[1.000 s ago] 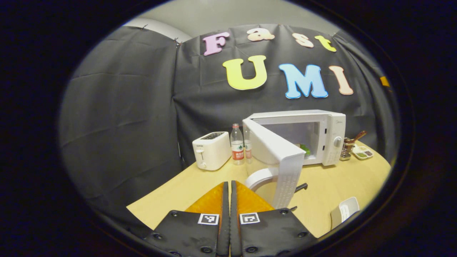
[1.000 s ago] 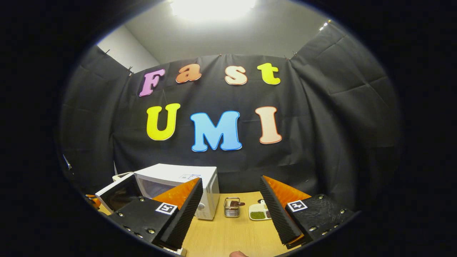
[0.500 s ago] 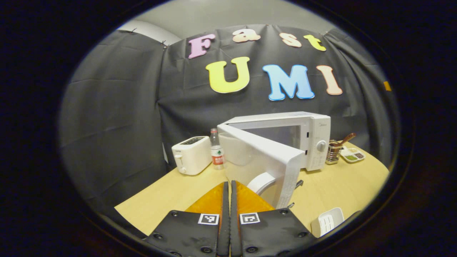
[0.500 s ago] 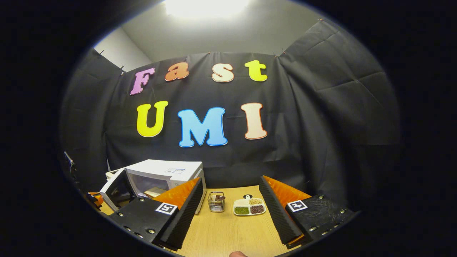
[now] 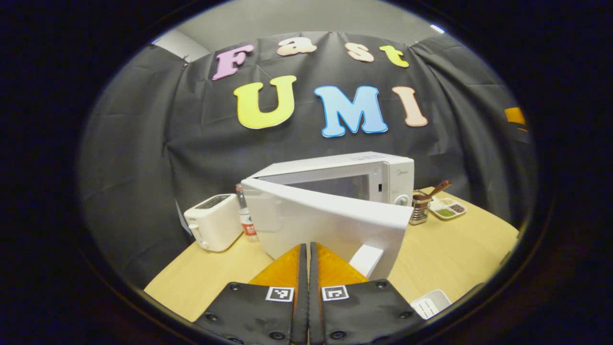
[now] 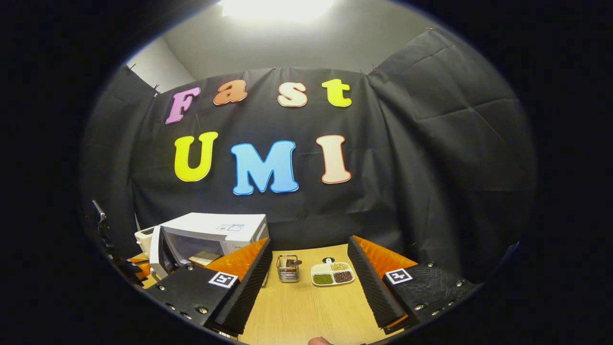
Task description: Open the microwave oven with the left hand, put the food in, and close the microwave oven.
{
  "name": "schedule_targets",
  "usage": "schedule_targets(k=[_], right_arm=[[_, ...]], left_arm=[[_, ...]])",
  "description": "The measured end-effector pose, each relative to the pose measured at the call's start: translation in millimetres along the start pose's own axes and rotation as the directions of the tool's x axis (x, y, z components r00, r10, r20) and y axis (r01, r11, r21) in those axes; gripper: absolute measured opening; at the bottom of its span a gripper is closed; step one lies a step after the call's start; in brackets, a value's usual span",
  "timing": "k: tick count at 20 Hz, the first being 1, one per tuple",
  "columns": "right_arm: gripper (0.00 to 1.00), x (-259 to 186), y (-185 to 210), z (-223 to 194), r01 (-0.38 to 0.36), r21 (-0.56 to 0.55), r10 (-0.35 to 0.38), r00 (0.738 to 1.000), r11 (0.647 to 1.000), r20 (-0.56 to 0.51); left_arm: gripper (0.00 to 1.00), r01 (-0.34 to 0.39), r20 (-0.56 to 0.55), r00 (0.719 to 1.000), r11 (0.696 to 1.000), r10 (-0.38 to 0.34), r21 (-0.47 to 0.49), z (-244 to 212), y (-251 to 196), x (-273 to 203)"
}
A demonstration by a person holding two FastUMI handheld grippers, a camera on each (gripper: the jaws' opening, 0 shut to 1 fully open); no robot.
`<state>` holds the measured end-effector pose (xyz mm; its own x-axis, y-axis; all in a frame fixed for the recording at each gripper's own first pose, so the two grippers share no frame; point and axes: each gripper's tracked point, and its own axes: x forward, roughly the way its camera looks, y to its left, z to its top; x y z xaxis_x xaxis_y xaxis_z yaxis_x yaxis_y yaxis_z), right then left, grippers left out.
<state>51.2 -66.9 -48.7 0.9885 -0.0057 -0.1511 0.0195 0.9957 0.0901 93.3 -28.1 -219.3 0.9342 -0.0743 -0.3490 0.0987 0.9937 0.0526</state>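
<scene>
In the left gripper view, the left gripper [image 5: 306, 254] has its two fingers pressed flat together with nothing between them, the tips right up at the outer face of the white microwave door [image 5: 330, 223]; contact between tips and door can't be made out. That door is swung partway, angled across the front of the white box-shaped microwave oven [image 5: 349, 172], with a gap showing at its right edge, and its white handle [image 5: 366, 260] sits just right of the fingertips. Left of the oven, a white two-slot toaster [image 5: 213, 222] stands on the pale wooden table [image 5: 450, 254], and a clear plastic bottle with a red label [image 5: 246, 215] is tucked between toaster and door. To the oven's right there's a small metal wire holder with a brown-handled utensil [image 5: 421, 206] and, beyond it, a white divided dish of green and brown grains [image 5: 447, 209]. A white ribbed tray [image 5: 430, 304] peeks in at the lower right edge. Over in the right gripper view, the right gripper [image 6: 309, 280] is spread wide and holds nothing, hovering above the table. Between its fingers lie the wire holder [image 6: 287, 268] and the divided dish [image 6: 333, 274]. The oven [image 6: 210, 230] sits at the left, door [image 6: 157, 249] ajar, and something flat and tan [image 6: 203, 258] shows inside the cavity, too small to identify.
</scene>
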Motion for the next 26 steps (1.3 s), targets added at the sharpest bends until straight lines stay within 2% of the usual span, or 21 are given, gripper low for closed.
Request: schedule_targets(k=[6, 15, 26], right_arm=[[0.96, 0, 16, -14, 0.047, 0.018, -0.046, 0.999, 0.999, -0.029], [0.96, -3, 33, -26, 0.094, -0.011, -0.094, 0.993, 0.996, -0.067], [0.96, -12, 31, -24, 0.182, -0.037, -0.184, 0.981, 0.983, -0.061]], left_arm=[[0.07, 0.075, 0.016, 0.997, 0.997, -0.075, -0.022, 18, -9, 33], [0.07, 0.184, 0.036, 0.982, 0.983, -0.184, 0.005, 35, -32, 85], [0.08, 0.236, 0.052, 0.97, 0.972, -0.236, -0.003, 48, -46, 138]])
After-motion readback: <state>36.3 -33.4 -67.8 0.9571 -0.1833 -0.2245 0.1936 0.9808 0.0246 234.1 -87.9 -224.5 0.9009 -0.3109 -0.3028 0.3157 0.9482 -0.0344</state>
